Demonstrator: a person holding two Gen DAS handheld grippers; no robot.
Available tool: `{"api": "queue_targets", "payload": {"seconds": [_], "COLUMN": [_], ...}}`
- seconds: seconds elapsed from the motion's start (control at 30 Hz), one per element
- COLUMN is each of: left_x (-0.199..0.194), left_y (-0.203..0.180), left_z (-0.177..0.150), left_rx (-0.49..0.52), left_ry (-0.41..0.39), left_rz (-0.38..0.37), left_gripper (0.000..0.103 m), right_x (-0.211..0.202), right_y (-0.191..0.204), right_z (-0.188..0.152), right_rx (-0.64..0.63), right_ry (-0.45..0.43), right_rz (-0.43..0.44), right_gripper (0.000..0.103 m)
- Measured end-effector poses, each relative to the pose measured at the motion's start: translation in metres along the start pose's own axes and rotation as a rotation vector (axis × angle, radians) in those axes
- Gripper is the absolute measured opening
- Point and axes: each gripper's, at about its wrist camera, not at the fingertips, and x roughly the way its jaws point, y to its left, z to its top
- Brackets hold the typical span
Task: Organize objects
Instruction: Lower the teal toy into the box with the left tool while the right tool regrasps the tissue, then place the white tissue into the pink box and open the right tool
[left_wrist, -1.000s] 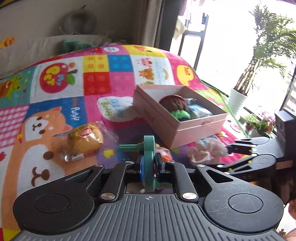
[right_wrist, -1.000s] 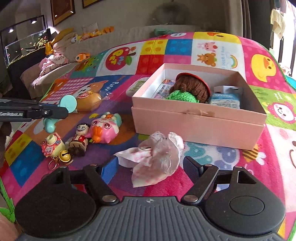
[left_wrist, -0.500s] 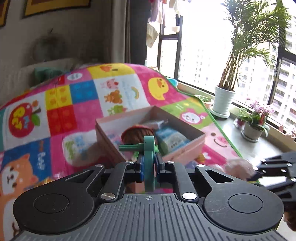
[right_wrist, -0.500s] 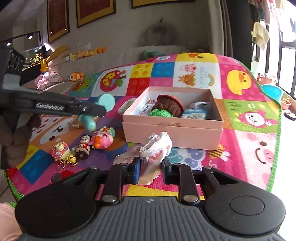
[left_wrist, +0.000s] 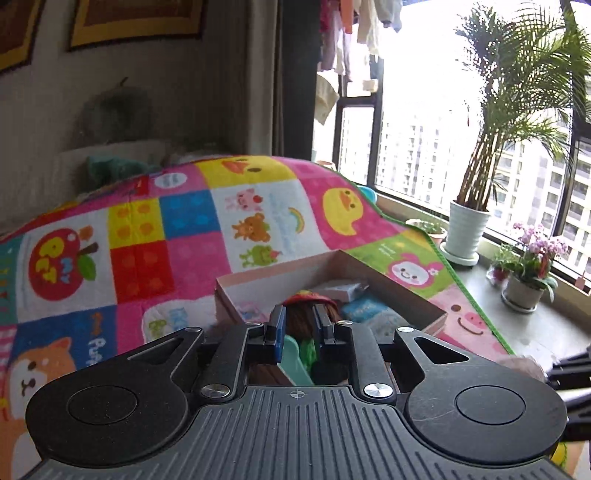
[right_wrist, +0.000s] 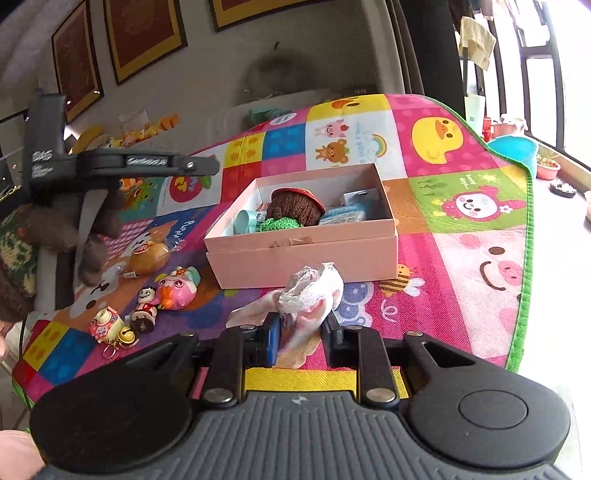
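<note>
Bright patchwork mat (right_wrist: 461, 155) carries toys at left: bun (right_wrist: 149, 257), figurines (right_wrist: 143, 309), pink bird (right_wrist: 179, 288). Left tongs (left_wrist: 298, 328) hang spread above the pink box (right_wrist: 306, 254), teal toy (right_wrist: 246, 220) inside. Right tongs (right_wrist: 300, 334) pinch a lace cloth (right_wrist: 312, 295) before the box

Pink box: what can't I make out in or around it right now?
- Left view: the tongs cover the teal toy and the pink box front.
- Right view: box wall hides the contents' lower parts.
- Right tongs: whether they pinch the cloth is unclear.
</note>
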Motion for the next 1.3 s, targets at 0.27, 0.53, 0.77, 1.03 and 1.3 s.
{"api": "queue_targets", "payload": {"seconds": [0.27,0.53,0.77,1.03,1.3], "left_x": [-0.049,-0.063,-0.074,-0.075,-0.082], "left_y": [0.012,0.041,0.065,0.073,0.079], "left_z": [-0.063,-0.080,-0.092,-0.099,-0.106], "left_rx": [-0.046,-0.163,-0.217,-0.264,-0.263], "left_ry": [0.101,0.095,0.075,0.069,0.098], "left_rz": [-0.007,0.022,0.062,0.057,0.075], "left_gripper": [0.018,0.018,0.018,0.018,0.018], "right_x": [0.042,0.159,0.131,0.159,0.210], "right_y": [0.021,0.035,0.021,0.026,0.032], "right_z": [0.081,0.124,0.132,0.144,0.122], "right_rx": [-0.021,0.111,0.139,0.305,0.387], "right_ry": [-0.018,0.328,0.216,0.352,0.524], "right_rz": [0.081,0.092,0.066,0.245,0.202], "right_gripper": [0.022,0.023,0.063,0.061,0.063]}}
